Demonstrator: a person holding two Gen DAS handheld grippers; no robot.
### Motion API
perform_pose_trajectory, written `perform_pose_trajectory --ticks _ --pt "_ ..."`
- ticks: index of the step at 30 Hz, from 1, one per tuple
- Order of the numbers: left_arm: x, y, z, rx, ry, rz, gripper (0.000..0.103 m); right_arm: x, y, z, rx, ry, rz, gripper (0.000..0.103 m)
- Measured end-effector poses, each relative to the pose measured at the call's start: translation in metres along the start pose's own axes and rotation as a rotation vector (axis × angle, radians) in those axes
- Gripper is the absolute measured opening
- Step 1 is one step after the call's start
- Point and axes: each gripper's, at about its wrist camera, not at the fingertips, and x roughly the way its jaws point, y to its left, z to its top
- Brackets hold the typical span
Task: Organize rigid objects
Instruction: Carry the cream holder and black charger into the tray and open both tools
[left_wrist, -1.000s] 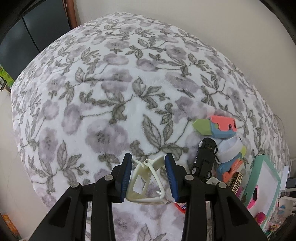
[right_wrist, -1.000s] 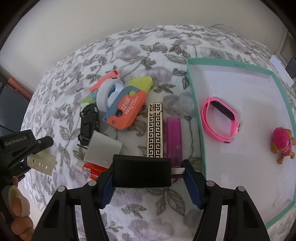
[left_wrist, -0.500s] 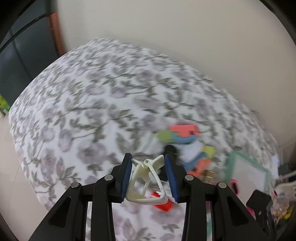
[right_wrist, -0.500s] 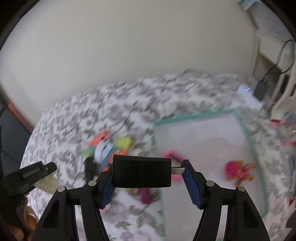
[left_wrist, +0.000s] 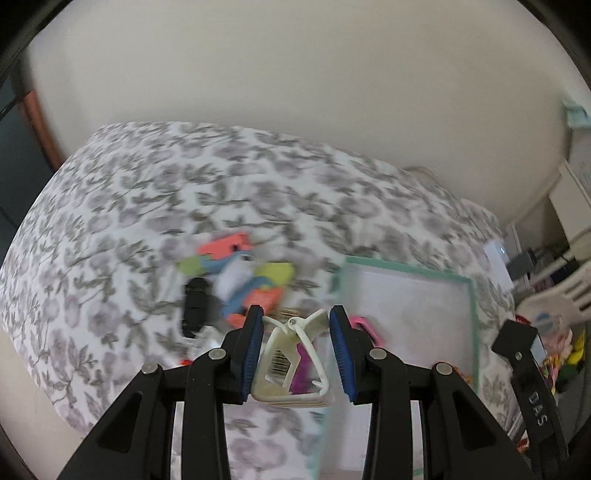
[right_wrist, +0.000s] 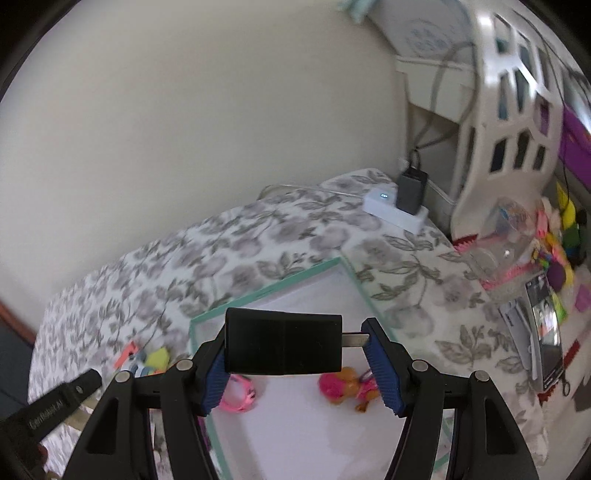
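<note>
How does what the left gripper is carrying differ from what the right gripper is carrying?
The left gripper holds a cream hair clip; the right gripper holds a black rectangular block. The clip is an open frame you can see through; the block is solid and opaque. The clip sits narrow between its pads; the block, with a metal tab at one end, spans a wider opening. Both are clamped, lifted off the floral blanket.
</note>
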Motion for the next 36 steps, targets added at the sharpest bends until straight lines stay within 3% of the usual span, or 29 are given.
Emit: perform_pose_trajectory --ticks 3,9,19,36 --pt "0.012 -0.025 -0.005 0.031 0.033 -0.034 0.038 0.012 -0.01 0.002 0.025 0.018 -0.002 0.069" --pt "0.052 -0.051 -0.012 0.064 0.089 -0.031 0.038 0.044 -0.02 0.001 0.013 0.057 -0.035 0.069" --pt "0.087 -0.086 -0.004 0.13 0.053 -0.062 0.038 0.094 -0.027 -0.009 0.008 0.163 -0.076 0.069" --pt "0.136 -0.097 -0.01 0.143 0.112 -0.062 0.038 0.138 -0.036 -0.023 -0.006 0.265 -0.126 0.069"
